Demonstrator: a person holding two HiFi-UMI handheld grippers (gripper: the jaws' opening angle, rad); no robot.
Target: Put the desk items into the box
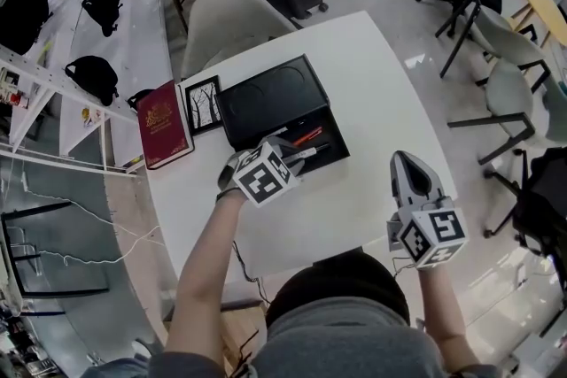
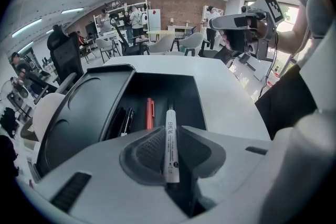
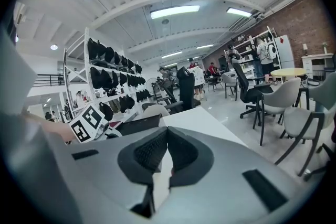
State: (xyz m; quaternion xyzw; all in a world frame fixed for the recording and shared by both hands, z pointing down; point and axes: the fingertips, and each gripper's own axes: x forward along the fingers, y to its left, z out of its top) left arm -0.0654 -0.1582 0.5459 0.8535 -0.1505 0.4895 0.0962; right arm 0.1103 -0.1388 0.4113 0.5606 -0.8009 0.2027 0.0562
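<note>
A black box (image 1: 335, 153) stands open on the white table (image 1: 372, 84), its lid (image 1: 270, 93) laid back behind it. My left gripper (image 1: 292, 153) reaches steeply down over the box and is shut on a white marker pen (image 2: 170, 144). The pen's far end points into the box (image 2: 189, 97). Inside the box lie a red pen (image 2: 149, 113) and black pens (image 2: 124, 120). My right gripper (image 1: 410, 165) hovers off the table's near right edge, jaws shut (image 3: 167, 132) with nothing in them.
A red book (image 1: 163, 123) and a small framed picture (image 1: 204, 104) lie left of the lid. A pale chair (image 1: 232, 20) stands at the table's far side, with more chairs (image 1: 509, 84) to the right. A shelf with black bags (image 1: 93, 77) runs along the left.
</note>
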